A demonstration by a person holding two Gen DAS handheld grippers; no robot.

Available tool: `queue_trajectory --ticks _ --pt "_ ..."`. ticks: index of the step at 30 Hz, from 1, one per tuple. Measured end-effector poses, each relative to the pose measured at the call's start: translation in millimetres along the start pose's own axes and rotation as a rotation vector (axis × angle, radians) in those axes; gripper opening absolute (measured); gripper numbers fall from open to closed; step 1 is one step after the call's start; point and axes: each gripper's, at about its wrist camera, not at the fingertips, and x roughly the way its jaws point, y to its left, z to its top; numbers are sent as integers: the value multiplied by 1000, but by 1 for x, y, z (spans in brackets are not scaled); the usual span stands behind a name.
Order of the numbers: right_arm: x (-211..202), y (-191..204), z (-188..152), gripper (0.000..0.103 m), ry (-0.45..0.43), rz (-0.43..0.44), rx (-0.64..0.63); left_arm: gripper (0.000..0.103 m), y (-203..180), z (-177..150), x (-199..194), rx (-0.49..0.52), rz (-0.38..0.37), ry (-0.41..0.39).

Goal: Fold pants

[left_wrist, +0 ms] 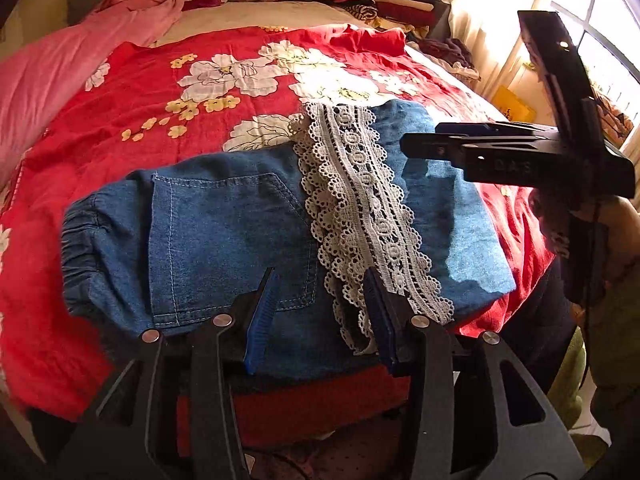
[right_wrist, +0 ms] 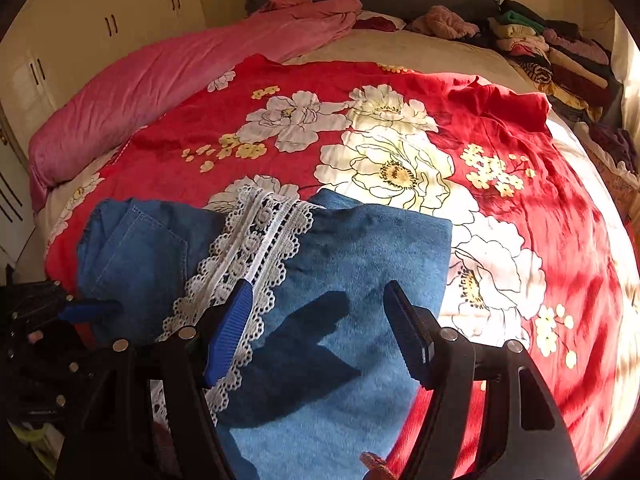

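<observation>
Tool work first: my left tool (left_wrist: 322, 312) is hovering with its pads parted just above the near edge of the pants (left_wrist: 224, 232), clasping nothing, and my right tool (right_wrist: 320, 332) is hanging spread wide over the paler half, also empty. The pants are lying folded across the red floral bedspread (right_wrist: 400, 80), the lace trim (left_wrist: 360, 208) running over the middle. I am judging the fold laid but not tidy. To finish well, I am planning to press the layers flat, line up the near edges, and keep the pads clear of the lace, which could snag.
</observation>
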Motion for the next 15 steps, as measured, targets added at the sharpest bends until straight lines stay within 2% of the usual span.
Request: queue_trajectory --ticks 5,9,11,12,13,15 --pt "40 -18 3 67 84 -20 91 40 8 0 2 -16 8 -1" --pt "36 -16 -1 67 59 -24 100 47 12 1 1 -25 11 -5" --pt "25 -14 -1 67 33 -6 113 56 13 2 0 -28 14 -11" --pt "18 -14 -1 67 18 3 123 56 13 2 -1 -29 14 -13" --pt "11 -14 -2 79 1 4 130 58 13 2 -2 -30 15 -15" --pt "-5 -13 -5 90 -43 7 145 63 13 2 -4 -32 21 -21"
